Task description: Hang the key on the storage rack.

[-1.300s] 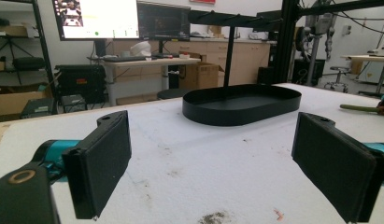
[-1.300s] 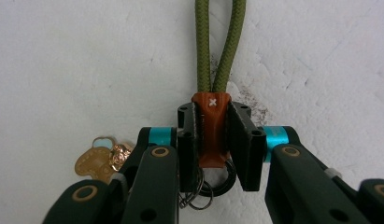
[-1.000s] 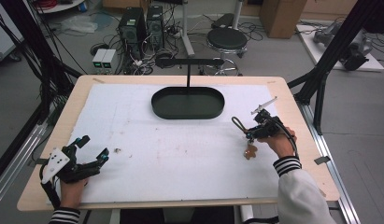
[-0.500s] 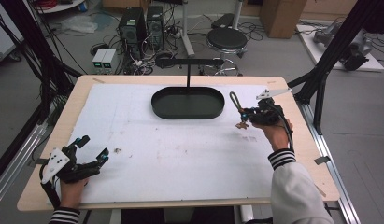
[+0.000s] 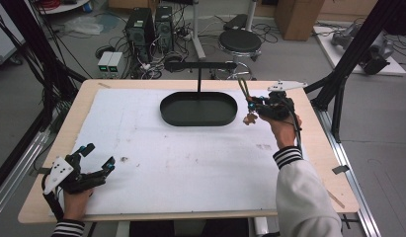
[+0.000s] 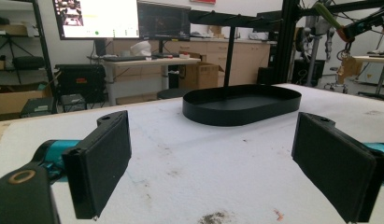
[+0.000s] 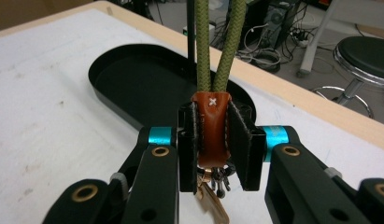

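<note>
**A:** Cluttered lab behind, white-covered counter [image 5: 141, 128] in front. What step am I on?

**B:** Carrying, I'd judge. My right tongs [image 7: 213, 140] are clamped on the keyring [image 7: 212, 135], held in the air at the upper right of the high view, just right of the black tray [image 5: 198, 109] and near the end of the rack [image 5: 200, 65] standing over it.

**A:** How does the keyring look?

**B:** Brown leather tab with white stitching, squeezed flat between the pads. A green cord loop [image 7: 217, 46] rises from its top; a key and small rings dangle beneath.

**A:** Next move?

**B:** Probably lifting the loop over the rack's bar, keeping the loop open and upright, then letting go once it hangs.

**A:** And my left tongs [image 6: 213, 158]?

**B:** Wide open, holding nothing, resting at the lower left of the high view, well apart from the tray.
</note>
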Tool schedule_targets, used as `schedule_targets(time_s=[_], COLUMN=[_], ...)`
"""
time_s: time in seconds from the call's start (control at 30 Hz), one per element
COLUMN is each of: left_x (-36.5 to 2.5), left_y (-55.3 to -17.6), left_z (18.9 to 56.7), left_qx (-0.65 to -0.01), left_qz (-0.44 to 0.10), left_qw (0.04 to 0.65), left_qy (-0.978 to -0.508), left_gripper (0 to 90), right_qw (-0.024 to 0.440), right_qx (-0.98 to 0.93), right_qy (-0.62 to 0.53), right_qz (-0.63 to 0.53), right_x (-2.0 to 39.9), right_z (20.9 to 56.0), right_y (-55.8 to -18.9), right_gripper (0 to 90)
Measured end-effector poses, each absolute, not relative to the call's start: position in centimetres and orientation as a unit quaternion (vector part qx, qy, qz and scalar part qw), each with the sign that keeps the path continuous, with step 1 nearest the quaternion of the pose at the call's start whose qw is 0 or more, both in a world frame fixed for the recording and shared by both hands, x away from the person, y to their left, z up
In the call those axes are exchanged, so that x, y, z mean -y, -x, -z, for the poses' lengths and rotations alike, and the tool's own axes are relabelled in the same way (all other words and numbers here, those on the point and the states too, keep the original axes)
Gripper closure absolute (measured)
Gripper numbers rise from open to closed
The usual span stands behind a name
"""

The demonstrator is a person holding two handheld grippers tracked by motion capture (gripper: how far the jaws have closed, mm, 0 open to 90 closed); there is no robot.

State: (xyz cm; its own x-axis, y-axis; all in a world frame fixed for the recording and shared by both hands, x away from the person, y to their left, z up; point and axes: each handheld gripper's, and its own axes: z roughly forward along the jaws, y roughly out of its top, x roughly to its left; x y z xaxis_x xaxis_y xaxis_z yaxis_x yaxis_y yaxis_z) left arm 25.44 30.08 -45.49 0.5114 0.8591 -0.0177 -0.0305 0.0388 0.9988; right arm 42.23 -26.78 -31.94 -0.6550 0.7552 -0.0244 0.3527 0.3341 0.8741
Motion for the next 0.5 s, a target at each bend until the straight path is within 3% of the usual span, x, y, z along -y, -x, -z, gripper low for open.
schedule_targets(time_s=[0.5], left_x=[-30.1], left_y=[-25.5], left_z=[45.5], left_qx=[-0.347], left_qz=[-0.351], left_qw=[0.632], left_qy=[-0.597], left_gripper=[12.4], right_qw=[0.258], right_qx=[-0.762], right_qy=[-0.357], right_qz=[-0.475], right_x=[24.3], right_z=[30.8], right_y=[-44.5], right_gripper=[74.0])
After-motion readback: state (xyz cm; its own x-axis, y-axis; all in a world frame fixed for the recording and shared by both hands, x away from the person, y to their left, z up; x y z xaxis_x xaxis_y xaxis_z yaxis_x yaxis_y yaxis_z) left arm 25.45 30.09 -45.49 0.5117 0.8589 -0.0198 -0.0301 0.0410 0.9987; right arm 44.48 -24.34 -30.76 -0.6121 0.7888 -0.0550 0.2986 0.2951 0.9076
